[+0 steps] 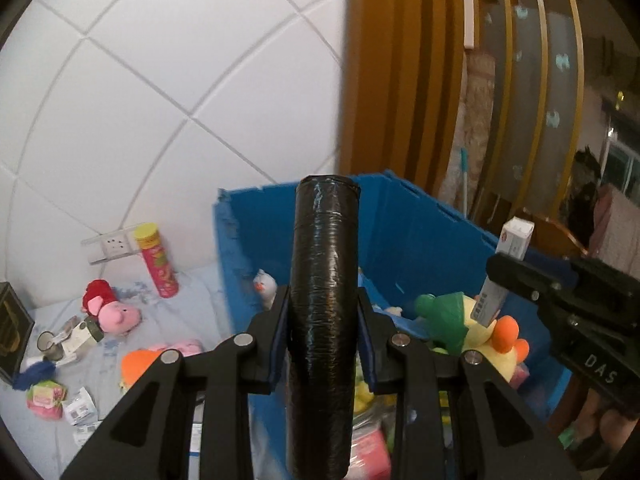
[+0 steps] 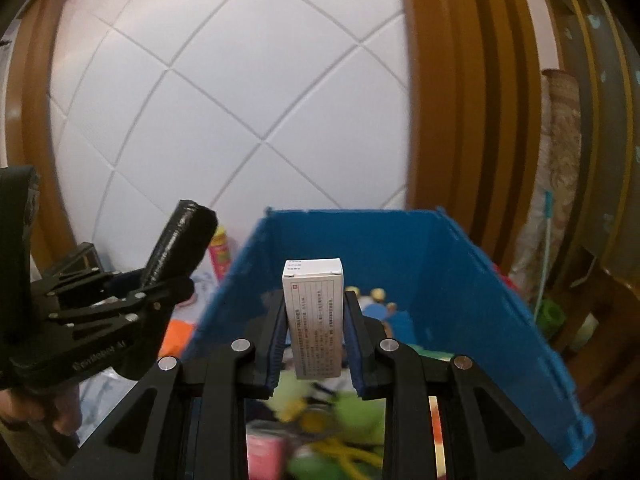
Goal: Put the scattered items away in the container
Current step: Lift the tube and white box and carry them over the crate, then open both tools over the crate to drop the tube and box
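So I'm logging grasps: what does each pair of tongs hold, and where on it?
Left tongs: black roll, gripped around its middle. Right tongs: white box, gripped by its sides at the lower half.

The roll (image 1: 323, 320) is wrapped in glossy black film, wrinkled and faintly streaked. The box (image 2: 316, 320) looks like matt white card with fine print. The bin (image 1: 420, 232) is blue corrugated plastic, dull, with ribbed walls. Both the left gripper (image 1: 323, 336) and the right gripper (image 2: 316, 340) are matt black plastic with shiny metal pins. The pig (image 1: 112, 312) is soft pink plush. The wall (image 1: 180, 80) is smooth white tile; the door frame (image 2: 448, 80) is varnished wood.
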